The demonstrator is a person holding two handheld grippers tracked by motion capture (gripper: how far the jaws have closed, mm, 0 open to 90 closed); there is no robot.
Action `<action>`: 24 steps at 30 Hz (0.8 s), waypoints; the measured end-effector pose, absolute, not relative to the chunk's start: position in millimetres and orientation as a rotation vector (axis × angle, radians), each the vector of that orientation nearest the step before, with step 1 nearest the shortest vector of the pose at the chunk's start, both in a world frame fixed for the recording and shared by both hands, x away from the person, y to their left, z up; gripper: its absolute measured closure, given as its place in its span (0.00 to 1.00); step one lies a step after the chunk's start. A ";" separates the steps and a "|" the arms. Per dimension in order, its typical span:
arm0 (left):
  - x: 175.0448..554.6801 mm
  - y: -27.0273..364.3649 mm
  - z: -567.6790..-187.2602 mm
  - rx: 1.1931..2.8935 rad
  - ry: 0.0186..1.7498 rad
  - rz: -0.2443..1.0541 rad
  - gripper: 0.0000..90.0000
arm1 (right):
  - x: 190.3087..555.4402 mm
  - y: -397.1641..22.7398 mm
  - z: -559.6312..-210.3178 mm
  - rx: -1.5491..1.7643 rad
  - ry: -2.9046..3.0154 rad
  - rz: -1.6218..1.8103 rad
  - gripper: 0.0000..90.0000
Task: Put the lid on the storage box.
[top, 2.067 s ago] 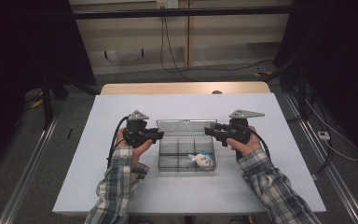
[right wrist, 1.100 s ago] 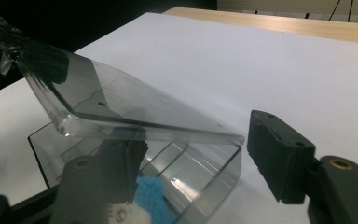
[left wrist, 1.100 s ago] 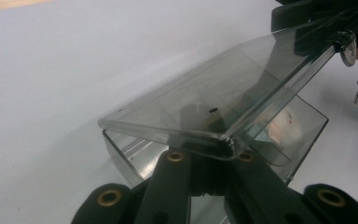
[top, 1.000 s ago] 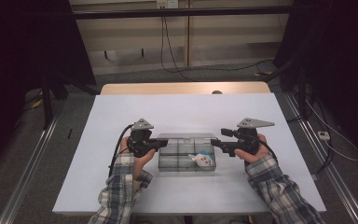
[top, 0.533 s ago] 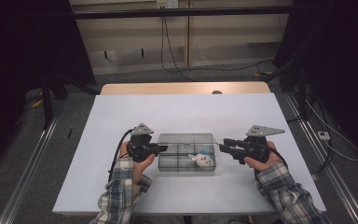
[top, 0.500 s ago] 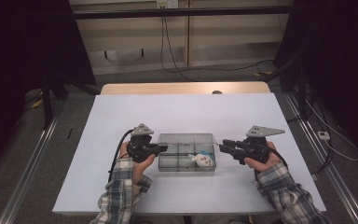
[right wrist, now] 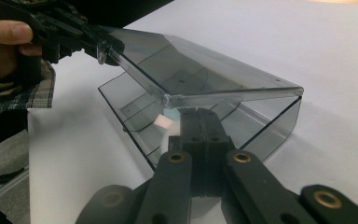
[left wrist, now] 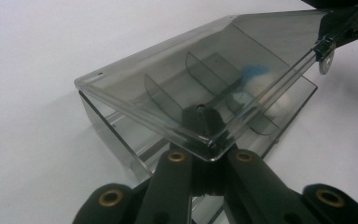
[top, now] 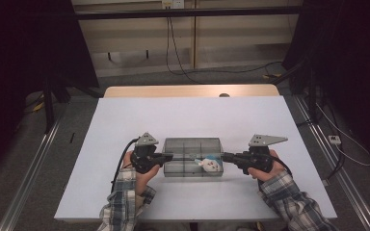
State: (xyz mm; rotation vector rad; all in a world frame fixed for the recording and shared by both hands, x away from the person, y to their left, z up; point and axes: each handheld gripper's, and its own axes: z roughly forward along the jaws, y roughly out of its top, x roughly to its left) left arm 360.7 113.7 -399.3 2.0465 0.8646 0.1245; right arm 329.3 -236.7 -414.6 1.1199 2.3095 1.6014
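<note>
Smoky clear compartment box — lid ajar — white-blue item inside

We are seeing a white table lying under everything; a wooden strip is running along its twelve-o'clock edge; black cables are trailing over the grey floor beyond; a metal rail is flanking nine o'clock.
</note>
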 end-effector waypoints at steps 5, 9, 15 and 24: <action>358.0 114.0 -400.0 2.054 0.858 0.124 1.00 | 325.6 -235.5 -415.5 1.108 2.312 1.606 1.00; 356.1 114.8 -399.8 2.056 0.849 0.126 1.00 | 323.4 -234.5 -416.2 1.094 2.316 1.609 1.00; 354.0 118.0 -402.3 2.060 0.856 0.120 1.00 | 321.9 -235.0 -415.3 1.088 2.301 1.621 1.00; 349.6 127.0 -401.6 2.046 0.867 0.120 1.00 | 321.0 -233.6 -416.1 1.064 2.316 1.598 1.00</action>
